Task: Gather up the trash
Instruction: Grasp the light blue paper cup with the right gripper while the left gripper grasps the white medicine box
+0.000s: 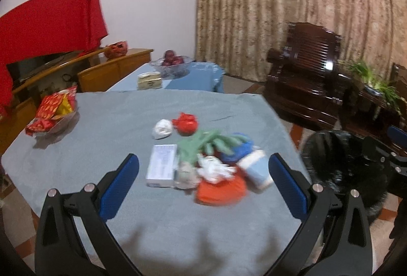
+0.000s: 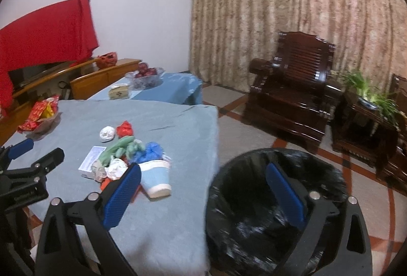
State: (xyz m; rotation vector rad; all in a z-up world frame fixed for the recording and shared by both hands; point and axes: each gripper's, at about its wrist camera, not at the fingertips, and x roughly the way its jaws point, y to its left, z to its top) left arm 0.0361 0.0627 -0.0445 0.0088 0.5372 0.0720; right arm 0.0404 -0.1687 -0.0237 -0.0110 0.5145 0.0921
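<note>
The trash lies bunched in one heap near the middle of the grey-covered table (image 1: 76,199), seemingly gathered so each piece is an easy reach: a white carton (image 1: 162,165), a tipped paper cup (image 1: 255,170), an orange wrapper (image 1: 220,190), crumpled white paper (image 1: 162,128), a red wad (image 1: 187,123) and a green, glove-like item (image 1: 206,143). The left gripper (image 1: 203,180) hangs above the near side of the heap, its jaws spread wide and holding nothing, likely lined up for a pick. The right gripper (image 2: 203,194), equally wide and empty, hovers over the black-lined bin (image 2: 254,237), which stands on the floor just beside the table edge, handy for drops.
</note>
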